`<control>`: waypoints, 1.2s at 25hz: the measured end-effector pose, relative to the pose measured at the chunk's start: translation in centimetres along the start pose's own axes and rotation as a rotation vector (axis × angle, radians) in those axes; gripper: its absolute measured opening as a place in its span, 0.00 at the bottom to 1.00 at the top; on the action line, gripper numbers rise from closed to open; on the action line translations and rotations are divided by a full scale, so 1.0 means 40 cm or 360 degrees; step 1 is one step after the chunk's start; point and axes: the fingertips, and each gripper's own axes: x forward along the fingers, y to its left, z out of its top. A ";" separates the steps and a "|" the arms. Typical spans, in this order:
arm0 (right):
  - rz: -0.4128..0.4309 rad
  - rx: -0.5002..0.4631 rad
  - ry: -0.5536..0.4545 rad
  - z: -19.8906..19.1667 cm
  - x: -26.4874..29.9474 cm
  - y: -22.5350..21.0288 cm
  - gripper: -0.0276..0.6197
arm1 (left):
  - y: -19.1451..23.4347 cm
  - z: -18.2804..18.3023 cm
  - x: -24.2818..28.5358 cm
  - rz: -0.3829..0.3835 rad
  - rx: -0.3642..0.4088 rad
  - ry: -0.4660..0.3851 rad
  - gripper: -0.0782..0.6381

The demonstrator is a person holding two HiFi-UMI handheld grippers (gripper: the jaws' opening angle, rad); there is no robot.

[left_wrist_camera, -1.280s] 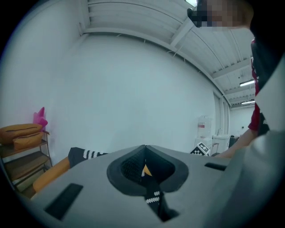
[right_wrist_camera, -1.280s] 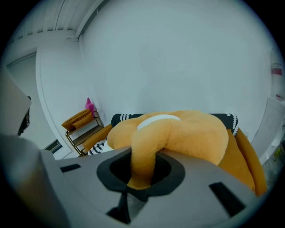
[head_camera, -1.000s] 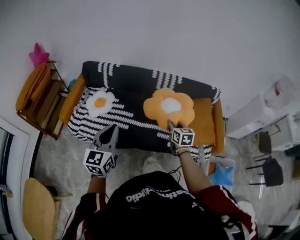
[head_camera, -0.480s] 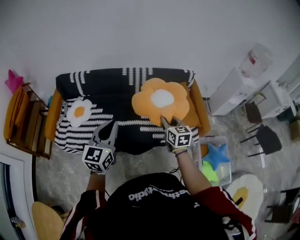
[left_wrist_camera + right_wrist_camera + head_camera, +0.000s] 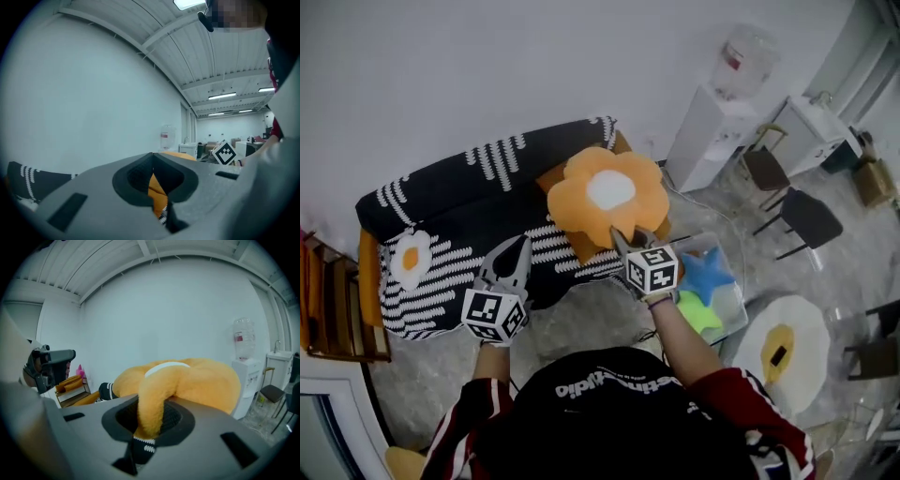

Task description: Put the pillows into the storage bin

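Note:
An orange flower pillow with a white centre hangs in the air over the right end of the black striped sofa. My right gripper is shut on its lower petal; in the right gripper view the plush is squeezed between the jaws of that right gripper. My left gripper is shut and holds nothing, level in front of the sofa; through the left gripper only a sliver of orange shows. The clear storage bin stands on the floor just right of my right hand, with a blue star pillow and a green pillow inside. A small egg pillow lies on the sofa's left end.
A white water dispenser stands against the wall right of the sofa. Dark chairs and a desk are at the far right. A round white table sits beside the bin. A wooden shelf is at the left edge.
The right gripper has lifted the orange flower pillow off the sofa seat and carried it right, towards the bin. The left gripper moved the same way, and the bin has come closer.

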 end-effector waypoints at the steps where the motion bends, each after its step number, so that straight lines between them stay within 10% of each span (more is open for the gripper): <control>1: -0.0029 0.0012 -0.0004 -0.005 -0.023 -0.042 0.14 | -0.033 -0.002 0.032 -0.0032 0.0002 0.0004 0.12; 13: -0.0400 0.0261 -0.0024 -0.149 -0.330 -0.446 0.14 | -0.407 -0.053 0.347 -0.0429 0.0053 0.0119 0.12; 30: -0.0953 0.0715 0.0154 -0.616 -0.779 -0.860 0.14 | -0.970 -0.262 0.646 -0.0979 0.0109 0.0350 0.12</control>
